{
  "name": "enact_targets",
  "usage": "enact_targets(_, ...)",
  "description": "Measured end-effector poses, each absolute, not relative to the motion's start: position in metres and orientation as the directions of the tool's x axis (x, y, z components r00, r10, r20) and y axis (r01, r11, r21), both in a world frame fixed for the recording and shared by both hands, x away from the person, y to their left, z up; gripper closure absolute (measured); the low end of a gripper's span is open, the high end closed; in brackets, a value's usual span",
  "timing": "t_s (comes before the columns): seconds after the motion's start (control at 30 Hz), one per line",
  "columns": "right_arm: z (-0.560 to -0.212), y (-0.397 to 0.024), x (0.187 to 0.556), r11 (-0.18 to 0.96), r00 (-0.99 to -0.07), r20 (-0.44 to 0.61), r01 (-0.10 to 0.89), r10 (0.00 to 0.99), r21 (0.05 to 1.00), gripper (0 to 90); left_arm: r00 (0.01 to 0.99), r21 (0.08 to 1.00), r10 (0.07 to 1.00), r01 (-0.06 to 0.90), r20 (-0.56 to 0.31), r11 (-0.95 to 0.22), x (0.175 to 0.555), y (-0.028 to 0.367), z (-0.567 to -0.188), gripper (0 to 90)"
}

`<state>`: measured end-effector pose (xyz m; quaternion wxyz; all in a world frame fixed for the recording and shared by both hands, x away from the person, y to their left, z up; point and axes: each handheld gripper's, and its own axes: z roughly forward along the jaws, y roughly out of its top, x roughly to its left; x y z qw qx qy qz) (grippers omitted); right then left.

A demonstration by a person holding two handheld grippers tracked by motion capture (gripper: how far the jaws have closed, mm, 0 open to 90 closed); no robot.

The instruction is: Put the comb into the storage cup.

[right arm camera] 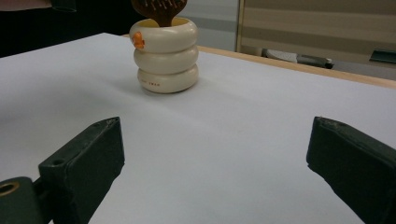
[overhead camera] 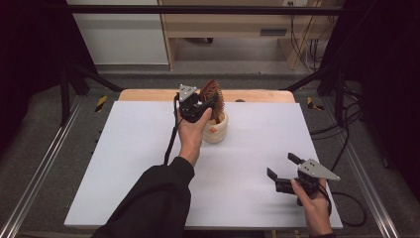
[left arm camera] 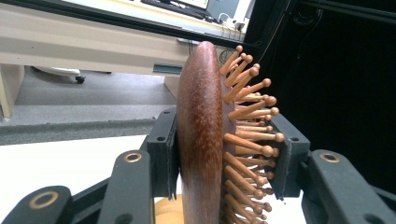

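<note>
A brown wooden hairbrush (overhead camera: pixel 213 95) with wooden pins stands upright in a cream ribbed holder (overhead camera: pixel 216 130) near the table's far middle. My left gripper (overhead camera: pixel 204 105) is shut on the brush head (left arm camera: pixel 201 135): one pad lies on its smooth back, the other on the pin tips (left arm camera: pixel 261 135). In the right gripper view the holder (right arm camera: pixel 164 56) stands ahead with the brush's lower part (right arm camera: pixel 159 9) dipping into its top. My right gripper (overhead camera: pixel 281 168) rests open at the near right of the table, its jaws wide apart with nothing between them (right arm camera: pixel 215 163).
The white tabletop (overhead camera: pixel 148 163) stretches around the holder, with a wooden strip (overhead camera: pixel 148 94) along its far edge. Black frame bars and cables stand at both sides. A wooden cabinet (overhead camera: pixel 237 25) is beyond the table.
</note>
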<state>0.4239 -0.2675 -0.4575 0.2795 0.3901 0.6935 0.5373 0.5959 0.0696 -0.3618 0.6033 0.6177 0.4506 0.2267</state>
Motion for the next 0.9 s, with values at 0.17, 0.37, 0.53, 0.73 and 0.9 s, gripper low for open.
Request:
enact_targets(0.17,-0.4576,-0.2672,0.4239,0.120,-0.541,0.031,0.242,0.841,0.963,4.7,0.490,0.949,0.830,0.284,-0.268,0.138,0.5964,0.0704,-0.3623,51.6)
enact_targets(0.37,-0.4577,-0.2670,0.4240,0.121,-0.541,0.030,0.242,0.841,0.963,4.7,0.488,0.948,0.829,0.283,-0.272,0.144,0.5974,0.0716,-0.3633,51.6)
enact_targets(0.53,-0.4579,-0.2667,0.4241,0.122,-0.542,0.030,0.242,0.840,0.963,4.7,0.489,0.948,0.828,0.284,-0.274,0.145,0.5980,0.0723,-0.3636,51.5)
enact_targets(0.73,-0.4581,-0.2667,0.4242,0.123,-0.542,0.030,0.243,0.840,0.962,4.7,0.487,0.946,0.827,0.288,-0.280,0.151,0.5990,0.0736,-0.3640,51.2)
enact_targets(0.9,-0.4579,-0.2667,0.4243,0.121,-0.542,0.032,0.244,0.840,0.962,4.7,0.488,0.945,0.826,0.288,-0.282,0.153,0.5994,0.0747,-0.3645,51.1)
